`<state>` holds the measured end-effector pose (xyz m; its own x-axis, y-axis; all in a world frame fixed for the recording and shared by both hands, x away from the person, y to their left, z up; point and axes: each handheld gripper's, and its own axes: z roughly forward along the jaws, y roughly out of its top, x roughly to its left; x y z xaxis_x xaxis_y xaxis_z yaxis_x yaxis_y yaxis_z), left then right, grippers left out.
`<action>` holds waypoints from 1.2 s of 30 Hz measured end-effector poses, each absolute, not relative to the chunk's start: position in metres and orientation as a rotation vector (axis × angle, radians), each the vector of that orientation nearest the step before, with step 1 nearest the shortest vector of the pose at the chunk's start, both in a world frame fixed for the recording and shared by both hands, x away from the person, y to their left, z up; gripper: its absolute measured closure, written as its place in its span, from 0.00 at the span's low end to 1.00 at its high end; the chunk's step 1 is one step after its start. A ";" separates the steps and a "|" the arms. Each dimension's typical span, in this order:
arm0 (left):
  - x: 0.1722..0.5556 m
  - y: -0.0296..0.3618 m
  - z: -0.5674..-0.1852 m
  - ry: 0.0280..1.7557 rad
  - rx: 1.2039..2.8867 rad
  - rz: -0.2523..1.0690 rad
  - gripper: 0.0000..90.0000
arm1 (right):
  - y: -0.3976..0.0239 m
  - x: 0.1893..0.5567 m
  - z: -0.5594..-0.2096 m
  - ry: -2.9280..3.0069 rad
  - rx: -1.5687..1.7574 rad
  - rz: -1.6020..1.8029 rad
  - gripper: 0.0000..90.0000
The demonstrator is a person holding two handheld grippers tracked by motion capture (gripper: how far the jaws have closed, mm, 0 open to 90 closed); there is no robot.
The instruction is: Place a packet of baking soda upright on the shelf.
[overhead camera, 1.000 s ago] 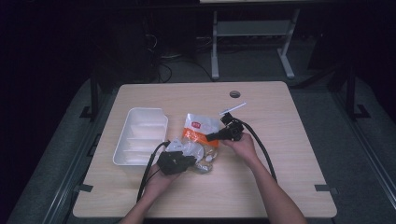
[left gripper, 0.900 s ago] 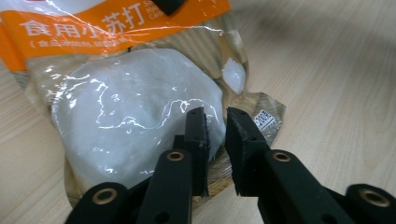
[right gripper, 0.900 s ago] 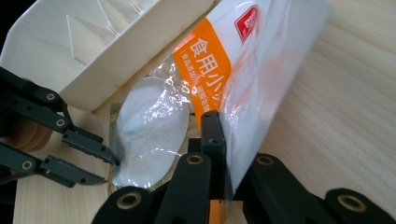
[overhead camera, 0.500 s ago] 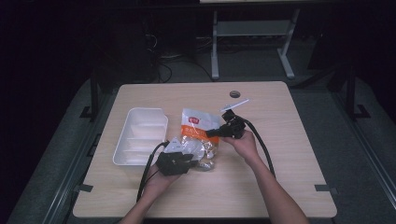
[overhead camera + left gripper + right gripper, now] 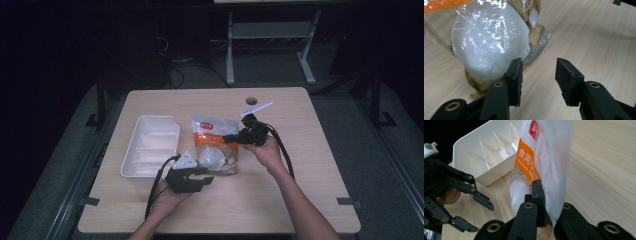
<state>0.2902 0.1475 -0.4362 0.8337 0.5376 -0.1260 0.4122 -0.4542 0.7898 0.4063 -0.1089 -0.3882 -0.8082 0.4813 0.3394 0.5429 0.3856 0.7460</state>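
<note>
A clear plastic bag point(image 5: 215, 145) with an orange band and a white lump inside stands near the table's middle. My right gripper point(image 5: 231, 137) is shut on the bag's right edge and holds it up; the right gripper view has the jaws point(image 5: 546, 202) pinching the film of the bag point(image 5: 549, 165). Low and left of the bag, my left gripper point(image 5: 207, 176) is open. Its jaws have just been opening, and in the left gripper view nothing lies between them point(image 5: 537, 72). The bag's white bulge point(image 5: 489, 42) sits just beyond the left jaw.
A white divided tray point(image 5: 150, 145) lies left of the bag, also seen as the tray point(image 5: 486, 152) in the right gripper view. A dark round hole point(image 5: 251, 100) marks the table's far side. A metal stand point(image 5: 270, 35) is on the floor behind the table.
The right gripper has risen and pulled the bag from slumped to nearly upright. The left gripper's jaws have parted and let go of the bag's lower end; that hand stayed put.
</note>
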 end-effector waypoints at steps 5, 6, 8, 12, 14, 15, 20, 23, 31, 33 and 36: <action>0.284 0.149 -0.435 0.677 2.107 0.162 0.52 | -0.109 0.398 -0.372 -2.622 -0.910 -1.414 1.00; 0.283 0.149 -0.435 0.677 2.105 0.162 0.52 | -0.109 0.398 -0.372 -2.622 -0.910 -1.414 1.00; 0.280 0.149 -0.433 0.670 2.102 0.165 0.48 | -0.107 0.395 -0.364 -2.656 -0.893 -1.416 1.00; 0.275 0.150 -0.434 0.667 2.107 0.179 0.40 | -0.105 0.391 -0.352 -2.720 -0.873 -1.414 1.00; 0.272 0.151 -0.436 0.658 2.117 0.177 0.38 | -0.104 0.391 -0.347 -2.733 -0.878 -1.418 1.00; 0.270 0.151 -0.436 0.655 2.122 0.177 0.37 | -0.104 0.392 -0.345 -2.738 -0.877 -1.423 1.00; 0.262 0.155 -0.439 0.637 2.127 0.170 0.33 | -0.103 0.395 -0.336 -2.761 -0.896 -1.431 1.00; 0.259 0.155 -0.439 0.632 2.128 0.167 0.32 | -0.101 0.396 -0.331 -2.752 -0.894 -1.449 1.00; 0.254 0.151 -0.440 0.565 2.138 0.170 0.31 | -0.083 0.399 -0.316 -2.750 -0.840 -1.470 1.00; 0.254 0.152 -0.441 0.553 2.134 0.170 0.30 | -0.078 0.400 -0.312 -2.747 -0.829 -1.478 1.00; 0.253 0.153 -0.443 0.543 2.132 0.158 0.29 | -0.069 0.403 -0.305 -2.737 -0.810 -1.494 1.00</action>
